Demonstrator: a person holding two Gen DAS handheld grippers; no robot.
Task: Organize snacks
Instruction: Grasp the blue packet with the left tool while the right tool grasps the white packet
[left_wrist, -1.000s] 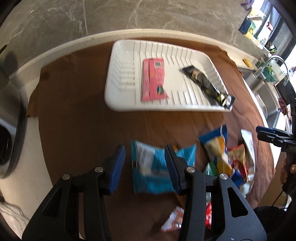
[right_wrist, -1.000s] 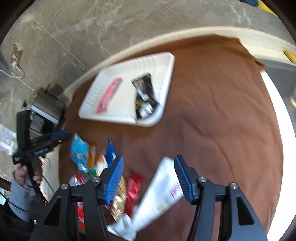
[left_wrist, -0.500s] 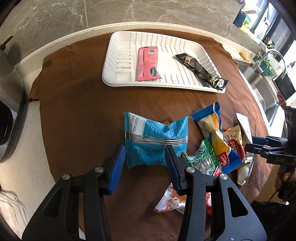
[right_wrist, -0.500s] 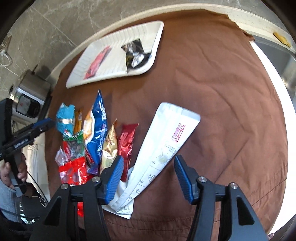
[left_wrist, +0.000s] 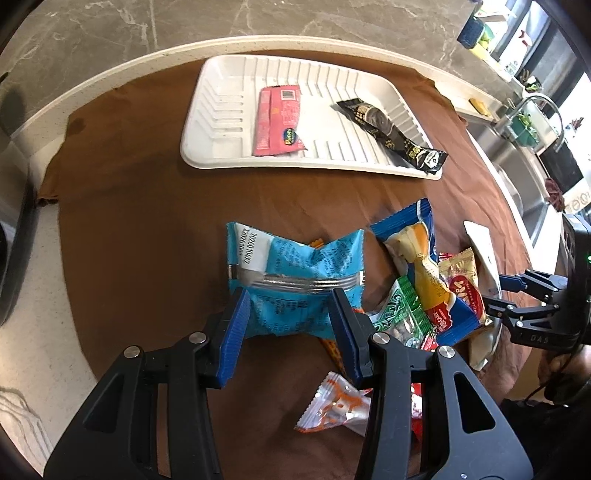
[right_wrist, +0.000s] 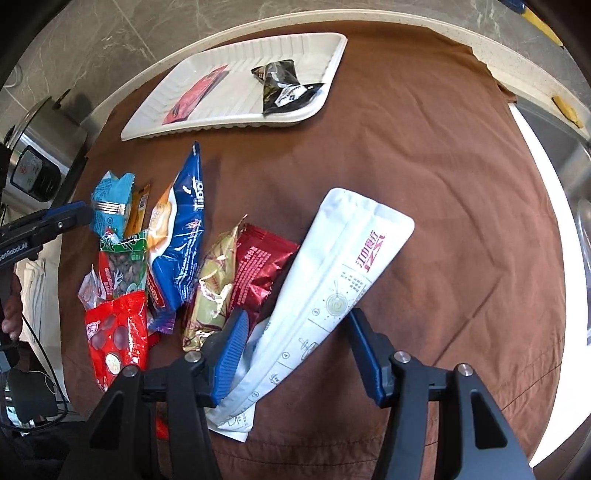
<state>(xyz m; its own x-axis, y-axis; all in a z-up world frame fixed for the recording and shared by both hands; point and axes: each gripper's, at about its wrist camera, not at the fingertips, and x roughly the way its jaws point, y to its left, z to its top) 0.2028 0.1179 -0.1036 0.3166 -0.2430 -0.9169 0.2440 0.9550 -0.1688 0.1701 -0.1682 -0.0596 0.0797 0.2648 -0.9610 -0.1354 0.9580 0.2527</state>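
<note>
Since a second ago both grippers have come lower over the snack pile, and the right one has swung so that the long white pouch (right_wrist: 332, 295) now lies between its fingers instead of off to one side. The left gripper (left_wrist: 288, 325) hangs over the light-blue packet (left_wrist: 295, 280), its blue pads flanking the packet's lower half; the jaws stand part-way open, and whether the pads touch the wrapper cannot be told. The right gripper (right_wrist: 295, 350) is also part-way open, with a clear gap between its right pad and the pouch, so nothing is gripped.

The snacks lie on a brown cloth (right_wrist: 443, 166) spread over the pale counter (left_wrist: 110, 74). Beside the light-blue packet sit a dark-blue chip bag (right_wrist: 181, 236), a green nut packet (right_wrist: 125, 266), a red candy bag (right_wrist: 114, 332), a gold wrapper (right_wrist: 214, 288) and a dark-red wrapper (right_wrist: 258, 266), crowded and overlapping. A small orange-and-white sachet (left_wrist: 336, 410) lies nearest the left gripper's base.

Farther back, the white ribbed tray (left_wrist: 229, 110) holds a pink packet (left_wrist: 279, 122) and a black packet (left_wrist: 388, 129), well apart from each other; the black one's end overhangs the tray's rim.
</note>
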